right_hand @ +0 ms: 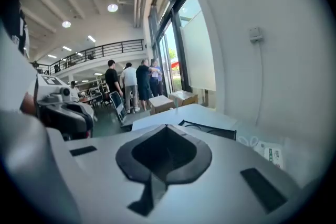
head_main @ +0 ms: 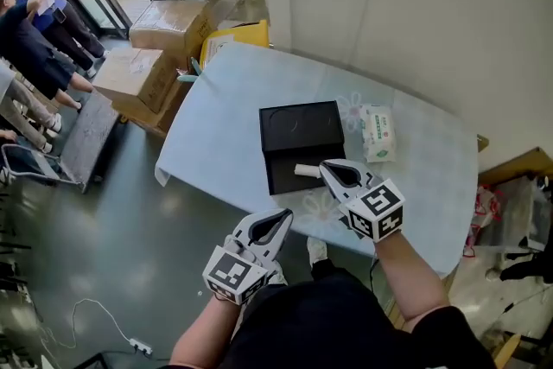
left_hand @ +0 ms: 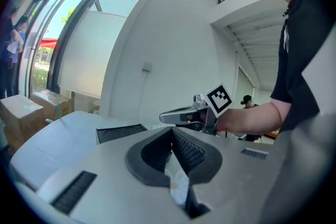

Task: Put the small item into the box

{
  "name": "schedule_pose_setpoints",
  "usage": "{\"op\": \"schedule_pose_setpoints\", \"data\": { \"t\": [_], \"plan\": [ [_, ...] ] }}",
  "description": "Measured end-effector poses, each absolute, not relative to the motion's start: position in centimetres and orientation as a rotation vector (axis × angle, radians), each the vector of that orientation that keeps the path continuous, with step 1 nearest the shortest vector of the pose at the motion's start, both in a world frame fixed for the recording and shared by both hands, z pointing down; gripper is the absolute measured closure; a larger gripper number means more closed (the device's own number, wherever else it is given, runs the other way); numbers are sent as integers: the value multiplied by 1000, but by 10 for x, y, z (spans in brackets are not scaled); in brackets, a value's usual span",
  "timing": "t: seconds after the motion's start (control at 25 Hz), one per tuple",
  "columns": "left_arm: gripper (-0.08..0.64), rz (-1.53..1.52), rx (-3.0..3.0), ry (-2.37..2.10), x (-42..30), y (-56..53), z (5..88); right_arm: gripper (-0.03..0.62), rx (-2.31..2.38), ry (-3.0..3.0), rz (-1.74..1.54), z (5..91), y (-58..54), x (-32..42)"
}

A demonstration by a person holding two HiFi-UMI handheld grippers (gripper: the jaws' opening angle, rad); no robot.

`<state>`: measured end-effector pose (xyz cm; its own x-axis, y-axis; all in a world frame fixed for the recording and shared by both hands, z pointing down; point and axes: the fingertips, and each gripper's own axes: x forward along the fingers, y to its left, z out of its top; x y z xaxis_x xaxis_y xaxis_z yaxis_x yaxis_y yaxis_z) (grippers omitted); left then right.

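Note:
A black box lies open on the blue-covered table [head_main: 225, 125], as a square part [head_main: 301, 127] and a second tray [head_main: 285, 177] in front of it. The small white item [head_main: 306, 171] lies in the front tray. My right gripper [head_main: 326, 169] is shut and empty, its tip just right of the item, over the tray's right edge. The right gripper view shows its jaws [right_hand: 166, 127] meeting, with the box [right_hand: 207, 129] beyond. My left gripper [head_main: 284, 217] hangs shut off the table's front edge. In its own view [left_hand: 171, 129] a pale sliver shows behind the pads; I cannot tell what it is.
A white tissue pack [head_main: 378, 134] lies right of the box. The white wall [head_main: 415, 4] runs close behind the table. Cardboard boxes [head_main: 138, 73] and a yellow bin [head_main: 242, 34] stand on the floor to the far left, with people [head_main: 34, 39] beyond. A cable [head_main: 95, 315] lies on the floor.

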<state>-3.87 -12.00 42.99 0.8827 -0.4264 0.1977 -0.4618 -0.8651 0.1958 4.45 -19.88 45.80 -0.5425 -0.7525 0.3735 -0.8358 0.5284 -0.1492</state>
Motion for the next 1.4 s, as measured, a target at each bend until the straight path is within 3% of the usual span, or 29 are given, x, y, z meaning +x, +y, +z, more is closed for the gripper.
{"op": "schedule_pose_setpoints", "data": {
  "t": [0.48,1.4],
  "plan": [
    [552,134,2914,-530,-67,-117,399,583,1576,-2558,394,389,-131,18],
    [552,150,2899,-398,-105,-72,411,583,1638,-2529,452,400,-49,-46]
  ]
}}
